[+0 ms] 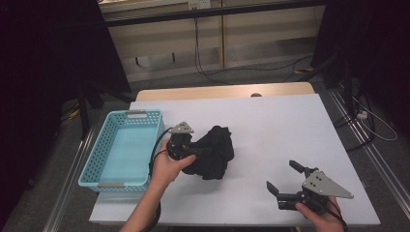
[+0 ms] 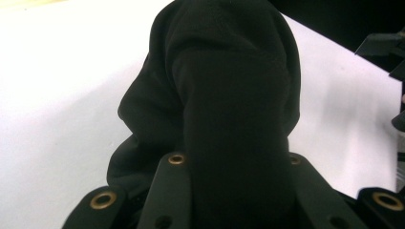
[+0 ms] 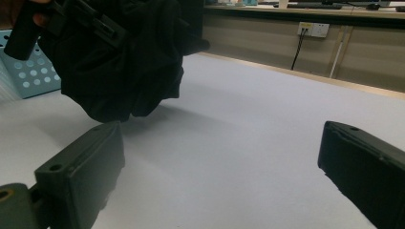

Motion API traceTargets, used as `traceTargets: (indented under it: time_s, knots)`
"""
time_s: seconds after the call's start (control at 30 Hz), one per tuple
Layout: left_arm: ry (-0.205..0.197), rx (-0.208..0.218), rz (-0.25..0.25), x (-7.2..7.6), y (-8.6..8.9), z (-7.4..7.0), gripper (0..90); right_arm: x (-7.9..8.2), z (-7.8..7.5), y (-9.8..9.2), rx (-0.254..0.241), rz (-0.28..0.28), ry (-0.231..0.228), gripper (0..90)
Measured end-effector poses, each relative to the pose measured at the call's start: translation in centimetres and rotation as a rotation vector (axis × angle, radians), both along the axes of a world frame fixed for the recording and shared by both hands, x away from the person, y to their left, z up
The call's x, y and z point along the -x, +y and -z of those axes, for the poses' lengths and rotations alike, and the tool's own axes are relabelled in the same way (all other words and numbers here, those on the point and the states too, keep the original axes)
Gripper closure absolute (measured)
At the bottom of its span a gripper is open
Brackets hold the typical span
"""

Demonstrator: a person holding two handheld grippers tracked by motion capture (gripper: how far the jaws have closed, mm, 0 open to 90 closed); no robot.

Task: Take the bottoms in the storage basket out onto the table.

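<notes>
A crumpled black cloth [image 1: 218,150] sits at the middle left of the white table [image 1: 270,125]. My left gripper [image 1: 199,151] comes at it from the left and is shut on a thick fold. In the left gripper view the cloth [image 2: 229,86] bulges up between the jaws of the left gripper [image 2: 234,191]. In the right gripper view the cloth [image 3: 124,62] hangs bunched, its lower edge close to the tabletop and a shadow under it. My right gripper [image 1: 281,175] rests near the front right edge, its jaws wide apart with nothing between them, also as the right gripper [image 3: 224,162].
A light blue perforated basket [image 1: 92,159] stands at the table's left edge, just left of the left hand; a corner of the basket [image 3: 28,71] appears behind the cloth. Cables lie on the floor beyond the table. Dark stands flank both sides.
</notes>
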State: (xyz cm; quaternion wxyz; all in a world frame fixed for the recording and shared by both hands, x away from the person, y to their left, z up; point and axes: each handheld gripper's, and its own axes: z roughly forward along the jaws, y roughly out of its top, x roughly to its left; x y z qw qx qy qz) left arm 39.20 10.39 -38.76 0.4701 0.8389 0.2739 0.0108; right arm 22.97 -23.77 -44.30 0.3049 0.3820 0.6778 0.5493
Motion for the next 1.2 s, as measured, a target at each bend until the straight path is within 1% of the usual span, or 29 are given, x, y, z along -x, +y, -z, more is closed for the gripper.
traceTargets:
  time_s: [0.2, 0.33, 0.47, 0.57, 0.63, 0.67, 0.7, 0.73, 0.77, 0.8, 0.9, 1.0, 1.03, 1.07, 1.1, 1.2]
  knots:
    - [-0.004, -0.004, 0.033, 0.5, -1.1, 0.8, 76.6, 0.0, 0.0, 0.0, 0.002, -0.003, 0.002, 1.1]
    - [-0.004, 0.006, 0.043, 0.7, -1.5, 1.3, 76.4, -0.2, 0.0, 0.1, 0.008, -0.004, 0.002, 1.1]
    - [-0.005, -0.004, 0.05, 0.8, -1.8, 1.7, 76.4, -0.3, 0.0, 0.2, 0.009, -0.006, 0.003, 1.1]
    - [-0.004, -0.001, 0.057, 0.8, -2.1, 2.3, 76.0, -0.4, 0.0, 0.4, 0.014, -0.008, 0.001, 1.1]
    - [-0.017, 0.012, 0.061, 0.7, -2.2, 2.5, 73.8, -0.4, 0.0, 0.4, 0.02, -0.005, 0.002, 1.1]
    - [-0.026, 0.032, 0.067, 0.6, -2.2, 2.6, 69.1, -0.5, 0.0, 0.4, 0.022, -0.005, 0.002, 1.1]
    - [-0.026, 0.032, 0.067, 0.6, -2.2, 2.6, 59.7, -0.5, 0.0, 0.4, 0.022, -0.005, 0.002, 1.1]
    - [-0.03, 0.047, 0.064, 0.5, -2.3, 2.6, 59.7, -0.5, 0.0, 0.4, 0.023, -0.004, 0.002, 1.0]
    - [-0.038, 0.063, 0.059, 0.4, -2.3, 2.5, 37.0, -0.6, 0.0, 0.3, 0.018, -0.001, 0.004, 1.0]
    - [-0.077, 0.063, 0.043, 0.3, -2.2, 2.3, 30.0, -0.6, 0.0, 0.3, 0.019, 0.0, 0.005, 1.0]
    - [-0.083, 0.078, 0.02, 0.2, -1.8, 1.9, 22.2, -0.6, 0.0, 0.3, 0.021, 0.001, 0.005, 1.0]
    - [-0.095, 0.063, -0.001, 0.1, -1.4, 1.6, 17.5, -0.6, 0.0, 0.3, 0.027, 0.0, 0.004, 1.0]
    - [-0.095, 0.063, -0.001, 0.1, -1.4, 1.6, 16.4, -0.6, 0.0, 0.3, 0.033, -0.001, 0.005, 1.0]
    - [-0.105, 0.064, -0.004, 0.1, -1.1, 1.4, 16.3, -0.7, 0.0, 0.4, 0.035, -0.003, 0.008, 1.0]
    - [-0.11, 0.054, -0.005, 0.1, -1.0, 1.3, 16.0, -0.7, 0.0, 0.4, 0.035, -0.005, 0.011, 1.0]
    - [-0.114, 0.05, -0.011, 0.2, -0.8, 1.2, 15.0, -0.8, 0.0, 0.6, 0.037, -0.011, 0.012, 0.9]
